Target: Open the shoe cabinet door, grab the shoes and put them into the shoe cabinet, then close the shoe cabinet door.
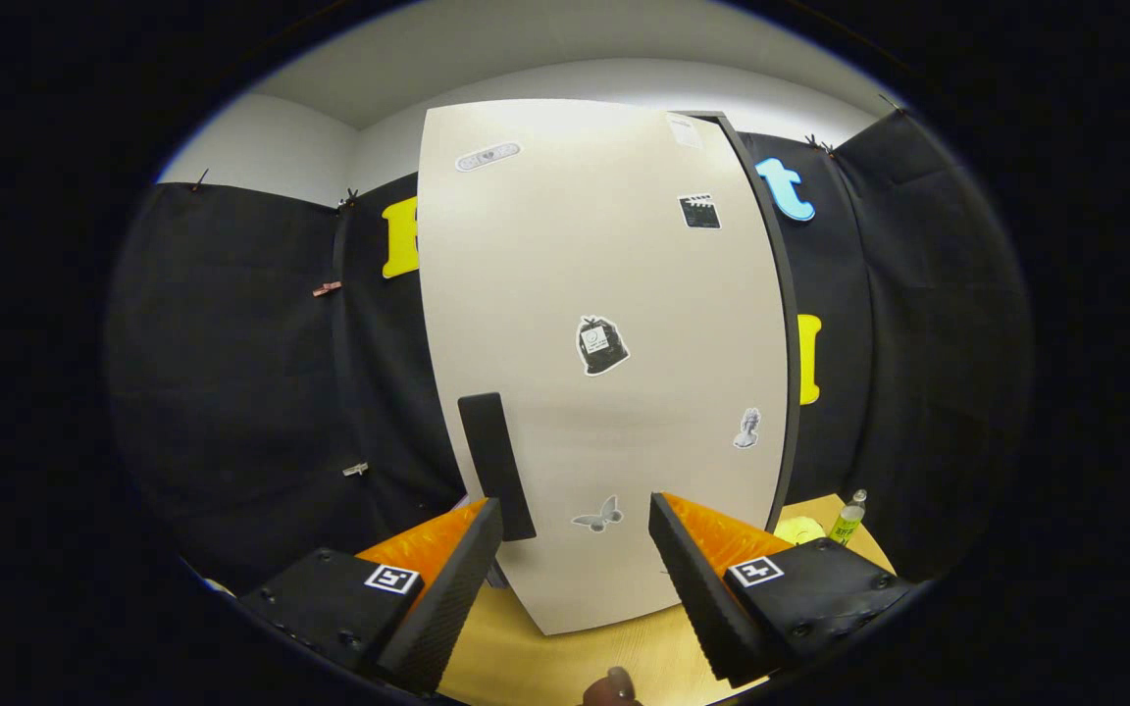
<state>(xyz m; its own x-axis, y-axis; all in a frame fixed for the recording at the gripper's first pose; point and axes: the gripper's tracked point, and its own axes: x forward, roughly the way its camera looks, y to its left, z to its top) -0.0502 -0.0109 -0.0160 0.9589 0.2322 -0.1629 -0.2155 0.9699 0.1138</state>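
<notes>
Shoe cabinet door (604, 363): a pale panel standing upright on the wooden table (565, 657), directly ahead of the gripper (575, 534), and from this angle it appears shut against the dark cabinet frame (781, 324) seen along its far side. A dark vertical handle (496, 466) sits low on the door, just ahead of and touching the line of the left finger's tip; whether that finger actually contacts it cannot be told. The fingers stand wide apart with nothing between them but the lower door face and a small butterfly sticker (599, 515). 4 further stickers are scattered over the panel. No shoes are identified, and the cabinet interior is hidden, so it cannot be confirmed whether shoes lie inside. A dark rounded object (611, 688) at the table's near edge is too cut off to name. A small green bottle (847, 518) and a yellow item (798, 530) stand on the table beside the cabinet, beyond the right finger. Judgement: the scene fits 2 stages equally, namely the approach to the handle to pull the door open, or the release after the door has been pushed shut with the shoes stowed. If the former, the handle must be brought between the fingers and gripped before pulling outward on the hinge.
</notes>
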